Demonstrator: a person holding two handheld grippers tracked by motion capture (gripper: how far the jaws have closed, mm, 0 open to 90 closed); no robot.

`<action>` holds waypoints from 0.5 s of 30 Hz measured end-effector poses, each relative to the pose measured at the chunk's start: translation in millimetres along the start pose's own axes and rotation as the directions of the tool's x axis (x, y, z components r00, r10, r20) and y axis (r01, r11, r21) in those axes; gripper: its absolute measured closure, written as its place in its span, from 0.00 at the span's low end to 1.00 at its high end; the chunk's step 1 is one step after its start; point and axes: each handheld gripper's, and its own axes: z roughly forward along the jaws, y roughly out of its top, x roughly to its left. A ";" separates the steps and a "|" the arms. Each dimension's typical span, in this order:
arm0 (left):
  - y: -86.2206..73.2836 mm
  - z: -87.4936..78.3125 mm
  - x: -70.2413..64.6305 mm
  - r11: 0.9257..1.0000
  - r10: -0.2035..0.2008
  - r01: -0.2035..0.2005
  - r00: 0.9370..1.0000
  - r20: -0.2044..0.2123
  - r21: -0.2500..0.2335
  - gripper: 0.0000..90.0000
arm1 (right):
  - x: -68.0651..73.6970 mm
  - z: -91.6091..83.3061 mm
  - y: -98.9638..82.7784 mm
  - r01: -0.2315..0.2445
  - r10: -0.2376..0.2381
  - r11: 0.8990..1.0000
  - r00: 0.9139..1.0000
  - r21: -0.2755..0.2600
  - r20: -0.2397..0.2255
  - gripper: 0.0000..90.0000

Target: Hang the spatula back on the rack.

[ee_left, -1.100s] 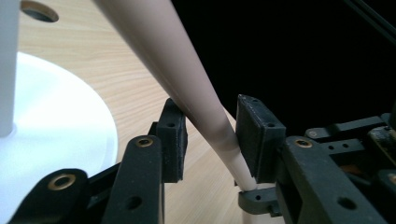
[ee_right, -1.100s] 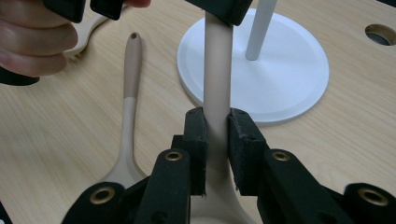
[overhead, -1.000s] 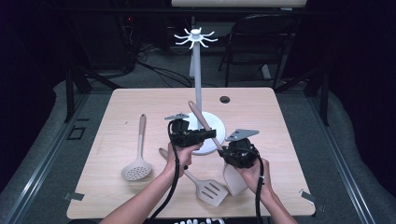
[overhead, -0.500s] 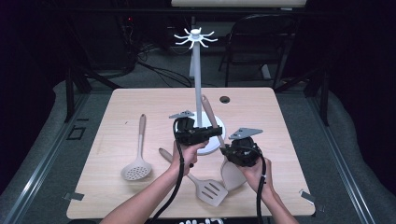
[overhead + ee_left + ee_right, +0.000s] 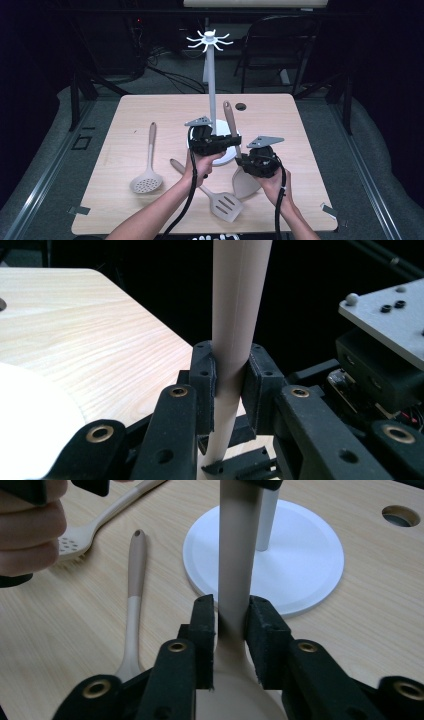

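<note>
A beige spoon (image 5: 231, 125) stands nearly upright over the table, bowl down, in front of the white hanging stand (image 5: 210, 75). Both grippers hold it. My left gripper (image 5: 233, 142) grips the middle of the handle (image 5: 239, 315); its jaws have just been closing and the pads (image 5: 205, 380) press on both sides. My right gripper (image 5: 241, 160) sits lower, at the neck (image 5: 234, 580) just above the bowl (image 5: 245, 184). Its jaws have just been opening a little, with the neck still between the pads (image 5: 260, 630) and touching them.
A round skimmer (image 5: 146, 181) lies at the table's left. A slotted turner (image 5: 227, 206) lies near the front edge, its handle (image 5: 134, 580) beside my right jaws. The stand's white base (image 5: 300, 555) sits just behind the spoon. A cable hole (image 5: 241, 106) marks the tabletop's far side.
The spoon's handle has swung from leaning left to nearly upright, its tip moving right. The left gripper shifted right with it. The right gripper kept its place.
</note>
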 end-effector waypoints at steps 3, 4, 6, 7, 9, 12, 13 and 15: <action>2.4 -0.4 -1.2 1.000 0.024 -0.024 1.000 -0.006 0.007 0.86 | -0.3 0.4 0.1 0.001 -0.001 1.000 1.000 0.003 -0.011 0.77; 3.8 -0.7 -1.6 0.999 0.034 -0.034 0.999 -0.006 0.010 0.86 | 0.4 0.3 0.0 -0.005 0.005 1.000 1.000 -0.001 -0.011 0.75; 5.3 -1.1 -1.8 0.999 0.045 -0.045 0.999 -0.011 0.008 0.86 | 0.4 0.1 -0.2 -0.002 0.002 1.000 1.000 0.000 -0.015 0.71; 7.3 -1.7 -2.2 0.998 0.057 -0.057 0.998 -0.020 0.008 0.86 | -0.2 -0.3 -0.4 0.000 0.000 1.000 1.000 0.001 -0.021 0.68; 12.2 -3.0 -1.6 0.996 0.094 -0.093 0.995 -0.035 0.015 0.86 | -2.5 -3.0 -2.1 0.003 -0.003 1.000 0.999 0.003 -0.034 0.55; 16.5 -4.1 -1.6 0.994 0.112 -0.111 0.992 -0.054 0.020 0.86 | -7.8 -4.8 -6.3 -0.012 0.013 1.000 0.999 0.021 -0.046 0.44; 16.5 -4.1 -1.6 0.994 0.112 -0.111 0.992 -0.054 0.020 0.86 | -7.8 -4.8 -6.3 -0.012 0.013 1.000 0.999 0.021 -0.046 0.44; 21.1 -5.9 -1.7 0.991 0.131 -0.130 0.989 -0.066 0.025 0.86 | -15.8 -6.2 -12.7 -0.027 0.029 0.999 0.999 0.046 -0.044 0.33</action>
